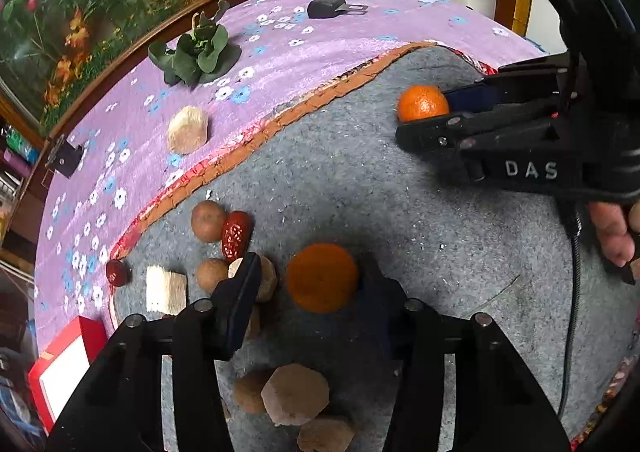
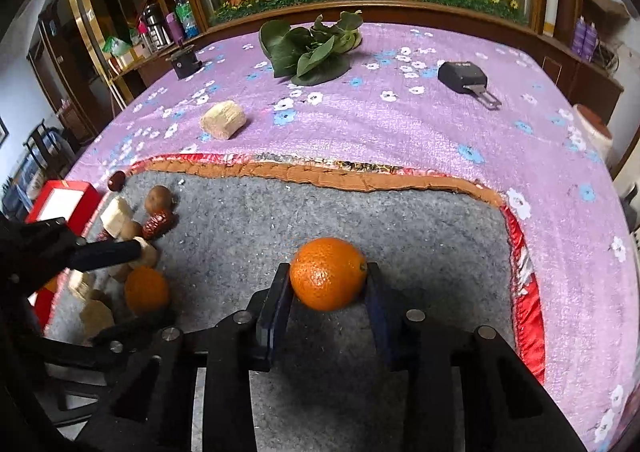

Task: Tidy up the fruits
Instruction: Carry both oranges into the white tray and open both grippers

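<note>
Oranges (image 2: 327, 274) (image 1: 322, 277) sit between each gripper's (image 2: 327, 284) (image 1: 316, 292) two fingers

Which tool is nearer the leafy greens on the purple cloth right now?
Neither clearly. Both are far from the leafy greens, down on the grey mat: left tool around one orange, right tool around another orange.

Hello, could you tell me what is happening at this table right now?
A person holds tongs in each hand over a grey felt mat on a purple flowered cloth. The right tongs are shut on a round orange. The left tongs flank a second orange fruit beside brown longans and red dates.
</note>
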`<state>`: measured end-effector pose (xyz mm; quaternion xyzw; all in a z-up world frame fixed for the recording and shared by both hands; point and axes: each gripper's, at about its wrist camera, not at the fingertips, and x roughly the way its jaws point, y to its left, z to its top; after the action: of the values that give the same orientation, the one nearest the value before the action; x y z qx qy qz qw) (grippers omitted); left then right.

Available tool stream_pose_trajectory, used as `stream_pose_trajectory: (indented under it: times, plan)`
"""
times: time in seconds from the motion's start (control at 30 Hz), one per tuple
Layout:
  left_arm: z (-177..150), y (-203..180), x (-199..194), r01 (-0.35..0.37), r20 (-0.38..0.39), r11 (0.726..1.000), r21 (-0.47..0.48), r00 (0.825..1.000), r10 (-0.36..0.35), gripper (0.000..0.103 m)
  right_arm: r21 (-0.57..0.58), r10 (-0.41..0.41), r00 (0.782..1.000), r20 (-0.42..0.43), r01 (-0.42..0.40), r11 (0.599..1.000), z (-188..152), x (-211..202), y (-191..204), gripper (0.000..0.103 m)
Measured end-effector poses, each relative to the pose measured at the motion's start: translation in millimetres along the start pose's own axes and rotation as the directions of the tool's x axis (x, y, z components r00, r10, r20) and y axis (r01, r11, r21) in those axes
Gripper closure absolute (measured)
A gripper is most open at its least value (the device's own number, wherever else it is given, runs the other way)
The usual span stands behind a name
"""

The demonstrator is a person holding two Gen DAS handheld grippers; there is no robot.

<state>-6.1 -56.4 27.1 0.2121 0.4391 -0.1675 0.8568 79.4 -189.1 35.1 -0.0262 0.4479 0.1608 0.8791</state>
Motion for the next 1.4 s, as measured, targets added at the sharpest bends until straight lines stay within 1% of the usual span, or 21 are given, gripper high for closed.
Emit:
stream_pose_trajectory:
  times: [0.03, 0.1, 0.23, 0.33, 0.43, 0.5, 0.57, 0.63, 0.67, 0.77, 0.8, 0.87, 0.9, 1.0, 1.13, 1.17, 1.2, 1.27, 1.3, 1.33, 1.4]
  plan:
    - [-1, 0, -1, 0.002, 0.005, 1.000, -0.001, 1.000, -0.002, 0.067, 0.004, 0.007, 1.000, 0.000, -0.007, 1.000, 0, 0, -1, 0.066]
    - [-1, 2, -4, 0.009, 0.012, 1.000, -0.014, 1.000, -0.008, 0.072, 0.023, 0.045, 0.999, 0.000, -0.045, 0.999, 1, -3, -5, 0.066]
    - [-5, 9, -7, 0.035, 0.016, 0.997, -0.075, 0.999, -0.034, 0.073, 0.045, 0.120, 0.993, 0.017, -0.121, 0.992, 2, -9, -6, 0.067]
    - [-13, 17, -22, 0.048, 0.062, 0.989, -0.138, 0.997, -0.040, 0.073, 0.062, 0.174, 0.984, 0.044, -0.177, 0.982, 2, -15, -5, 0.067]
    - [-29, 31, -48, 0.032, 0.115, 0.979, -0.201, 0.993, -0.009, 0.072, 0.069, 0.212, 0.974, 0.085, -0.218, 0.974, 1, -24, 4, 0.067]
    - [-51, 46, -74, 0.018, 0.155, 0.967, -0.254, 0.988, 0.022, 0.072, 0.060, 0.242, 0.964, 0.107, -0.249, 0.967, 0, -32, 21, 0.067]
    - [-73, 59, -95, -0.023, 0.167, 0.955, -0.297, 0.983, 0.076, 0.072, 0.030, 0.301, 0.949, 0.099, -0.305, 0.952, -1, -38, 49, 0.067]
    - [-106, 84, -120, -0.095, 0.155, 0.925, -0.369, 0.974, 0.162, 0.072, -0.025, 0.328, 0.940, 0.089, -0.328, 0.945, 0, -41, 82, 0.067]
    - [-118, 93, -128, -0.120, 0.147, 0.912, -0.393, 0.970, 0.191, 0.072, -0.055, 0.357, 0.931, 0.079, -0.353, 0.934, 1, -43, 105, 0.067]
    - [-167, 128, -144, -0.252, 0.065, 0.849, -0.465, 0.946, 0.316, 0.072, -0.136, 0.426, 0.904, 0.038, -0.418, 0.898, 2, -41, 170, 0.068]
    - [-181, 137, -146, -0.277, 0.039, 0.832, -0.481, 0.941, 0.336, 0.072, -0.168, 0.437, 0.899, 0.021, -0.427, 0.888, 1, -38, 193, 0.068]
    - [-205, 151, -143, -0.279, 0.005, 0.808, -0.520, 0.944, 0.329, 0.072, -0.221, 0.450, 0.893, -0.021, -0.443, 0.869, -4, -32, 235, 0.068]
    - [-219, 160, -140, -0.281, -0.020, 0.786, -0.550, 0.946, 0.324, 0.072, -0.248, 0.456, 0.889, -0.051, -0.453, 0.856, -9, -27, 258, 0.068]
    - [-247, 172, -130, -0.307, -0.068, 0.751, -0.584, 0.941, 0.332, 0.072, -0.291, 0.454, 0.884, -0.112, -0.466, 0.836, -22, -13, 306, 0.068]
    - [-257, 174, -120, -0.343, -0.111, 0.732, -0.589, 0.931, 0.348, 0.071, -0.322, 0.411, 0.898, -0.159, -0.440, 0.838, -37, 3, 344, 0.067]
    - [-260, 176, -118, -0.356, -0.121, 0.725, -0.589, 0.926, 0.356, 0.071, -0.323, 0.400, 0.900, -0.173, -0.435, 0.840, -40, 8, 349, 0.065]
    - [-260, 176, -117, -0.370, -0.137, 0.720, -0.588, 0.922, 0.362, 0.070, -0.321, 0.396, 0.900, -0.180, -0.434, 0.842, -41, 10, 352, 0.065]
    - [-264, 176, -123, -0.392, -0.147, 0.704, -0.593, 0.912, 0.384, 0.055, -0.313, 0.397, 0.900, -0.179, -0.434, 0.844, -42, 9, 353, 0.064]
    - [-264, 175, -127, -0.401, -0.144, 0.692, -0.601, 0.905, 0.400, 0.042, -0.317, 0.392, 0.903, -0.177, -0.429, 0.846, -42, 6, 354, 0.061]
    - [-263, 174, -133, -0.405, -0.128, 0.683, -0.608, 0.899, 0.419, 0.036, -0.322, 0.391, 0.904, -0.171, -0.427, 0.845, -41, 1, 350, 0.058]
    - [-253, 164, -146, -0.385, -0.059, 0.696, -0.605, 0.894, 0.444, 0.033, -0.327, 0.410, 0.905, -0.112, -0.424, 0.845, -39, -18, 333, 0.053]
